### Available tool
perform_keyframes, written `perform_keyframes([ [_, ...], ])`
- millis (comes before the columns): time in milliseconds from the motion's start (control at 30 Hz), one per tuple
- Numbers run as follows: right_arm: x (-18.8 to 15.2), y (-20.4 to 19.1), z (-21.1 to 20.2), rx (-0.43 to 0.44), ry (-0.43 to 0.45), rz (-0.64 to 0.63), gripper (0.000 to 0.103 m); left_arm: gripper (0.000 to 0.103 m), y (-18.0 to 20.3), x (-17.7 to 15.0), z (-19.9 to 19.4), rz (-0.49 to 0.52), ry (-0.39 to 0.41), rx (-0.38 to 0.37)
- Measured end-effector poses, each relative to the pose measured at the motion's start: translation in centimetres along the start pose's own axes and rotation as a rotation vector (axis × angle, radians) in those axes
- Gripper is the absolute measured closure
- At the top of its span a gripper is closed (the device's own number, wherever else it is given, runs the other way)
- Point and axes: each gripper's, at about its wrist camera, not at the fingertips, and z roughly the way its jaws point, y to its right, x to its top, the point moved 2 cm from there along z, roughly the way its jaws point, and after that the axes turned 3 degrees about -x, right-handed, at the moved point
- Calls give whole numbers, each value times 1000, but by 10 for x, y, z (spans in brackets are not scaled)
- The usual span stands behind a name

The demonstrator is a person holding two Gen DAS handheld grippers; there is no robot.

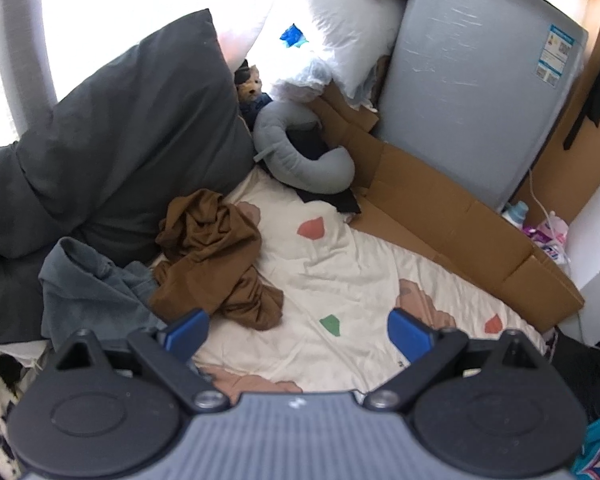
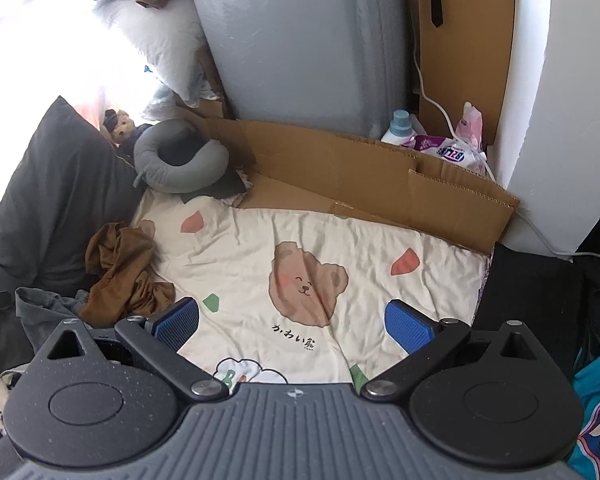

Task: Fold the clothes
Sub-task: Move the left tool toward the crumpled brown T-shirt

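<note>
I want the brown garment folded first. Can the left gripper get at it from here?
Probably yes: the left gripper is open, and the crumpled brown garment lies uncovered on the sheet just ahead of its left finger.

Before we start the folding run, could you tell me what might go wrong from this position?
1. The brown garment lies crumpled and partly over the grey-blue garment, so a pinch by the open left gripper might lift both together.
2. The brown garment is bunched, so finding a hem or sleeve may be hard.
3. The sheet is wrinkled; the open right gripper could catch a fold of it instead of clothing.
</note>
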Motion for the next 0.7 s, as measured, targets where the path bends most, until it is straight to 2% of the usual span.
perform_keyframes([
  [133,7,-4,14,19,-1,-22,1,5,-12,2,12,-35,-8,-7],
  [700,31,-14,73,104,-18,-80,1,5,-56,-15,66,-89,-56,55],
])
